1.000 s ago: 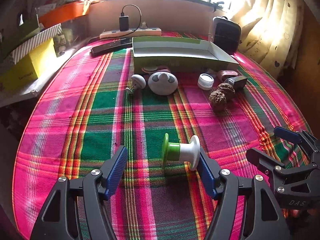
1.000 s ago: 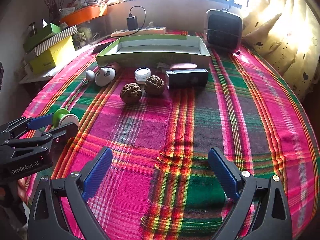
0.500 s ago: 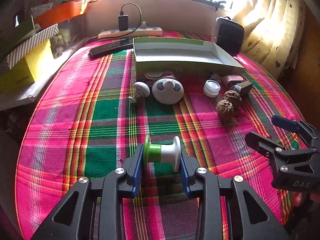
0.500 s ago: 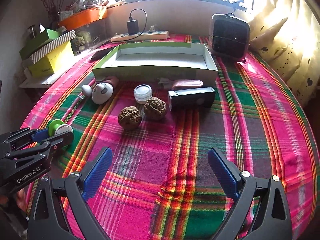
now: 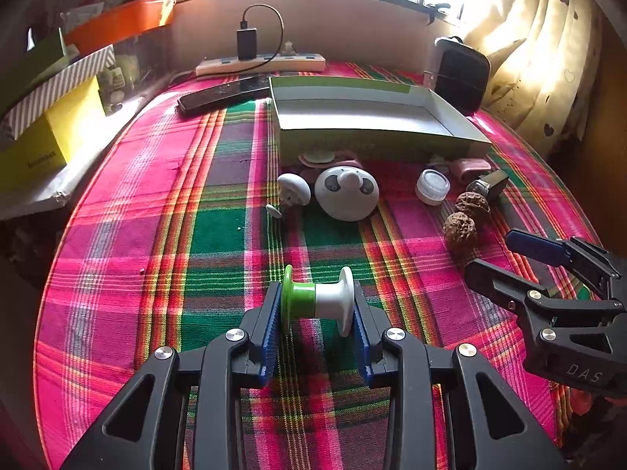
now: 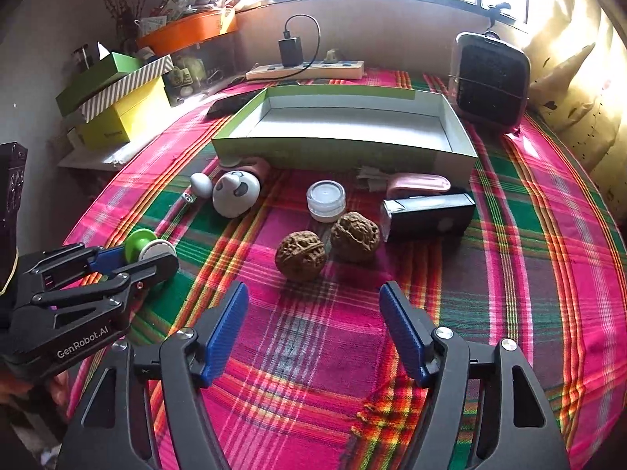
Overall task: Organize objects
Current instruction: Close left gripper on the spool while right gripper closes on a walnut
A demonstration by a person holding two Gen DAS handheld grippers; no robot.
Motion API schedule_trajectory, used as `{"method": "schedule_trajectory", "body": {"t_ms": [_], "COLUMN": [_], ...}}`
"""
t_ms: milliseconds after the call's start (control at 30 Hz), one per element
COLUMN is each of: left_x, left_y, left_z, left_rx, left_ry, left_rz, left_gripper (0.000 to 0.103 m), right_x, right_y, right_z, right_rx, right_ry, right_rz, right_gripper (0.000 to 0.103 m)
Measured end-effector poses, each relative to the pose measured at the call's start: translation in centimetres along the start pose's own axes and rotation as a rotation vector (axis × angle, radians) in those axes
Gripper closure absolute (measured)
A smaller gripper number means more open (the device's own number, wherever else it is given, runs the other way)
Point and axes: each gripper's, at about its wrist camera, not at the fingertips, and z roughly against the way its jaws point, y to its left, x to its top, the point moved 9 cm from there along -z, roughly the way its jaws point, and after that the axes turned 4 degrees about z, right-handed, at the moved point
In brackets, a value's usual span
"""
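Green-and-white spool clamped in the left tool, low over the plaid desk

The spool (image 5: 317, 299) lies sideways between the left tool's (image 5: 316, 325) blue pads, one pressing each flange, at the near edge of the plaid-covered desk (image 5: 156, 235). The right tool (image 6: 313, 329) has nothing between its jaws, which are closing just short of two walnuts (image 6: 301, 255). Behind them stand a small clear jar (image 6: 326, 200), a black rectangular case (image 6: 429, 215) and a white round panda-faced gadget (image 6: 236, 192) (all loose on the cloth), then the open green tray (image 6: 345, 152) with nothing in it.
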Motion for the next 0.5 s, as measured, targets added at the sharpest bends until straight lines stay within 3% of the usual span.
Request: {"method": "schedule_trajectory", "body": {"t_ms": [200, 400, 500], "left_x": [0.4, 0.7, 0.8], "left_y": [0.1, 0.2, 0.2], "left_z": [-0.4, -0.6, -0.7], "left_rx": [-0.012, -0.015, -0.015], "left_ry": [-0.001, -0.001, 0.001], "left_rz": [-0.001, -0.006, -0.011], "left_gripper": [0.072, 0.072, 0.072], "right_x": [0.6, 1.1, 1.3], "right_y": [-0.2, -0.1, -0.1], "right_z": [-1.6, -2.3, -2.6], "right_rx": [0.011, 0.008, -0.013], "right_ry": [0.028, 0.041, 0.045], "right_rz": [-0.02, -0.011, -0.003], "right_gripper": [0.045, 0.047, 0.054]}}
